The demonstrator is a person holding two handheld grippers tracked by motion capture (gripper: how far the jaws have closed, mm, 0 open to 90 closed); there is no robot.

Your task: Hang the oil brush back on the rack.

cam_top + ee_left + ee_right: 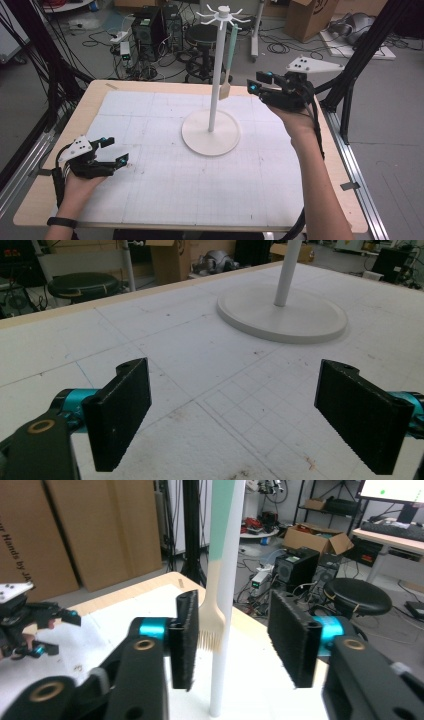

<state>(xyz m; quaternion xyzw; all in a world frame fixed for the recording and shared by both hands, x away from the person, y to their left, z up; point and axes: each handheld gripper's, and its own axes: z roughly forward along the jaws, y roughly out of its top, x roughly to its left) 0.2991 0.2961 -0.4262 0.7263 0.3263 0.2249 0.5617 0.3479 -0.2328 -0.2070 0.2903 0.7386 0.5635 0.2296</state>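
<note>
A white stand [211, 132] rises from a round base in the middle of the table, with hooks around its top. From one hook hangs a fork [229, 60] with a teal handle and a pale wooden head, tines down. My right gripper [257, 82] is held in the air just right of the fork, open. In the right gripper view the fork head [211, 627] and the stand's pole [227, 605] stand between the open jaws, touching neither pad. My left gripper [115, 151] rests low at the table's left, open with nothing in it [235, 420].
The table wears a white gridded sheet [175, 185] with wooden edges around it. Beyond the far edge are a black stool [202, 35], computer towers [150, 25] and cables. A black frame leg [360, 55] slants at the right. Cardboard boxes [75, 530] stand behind.
</note>
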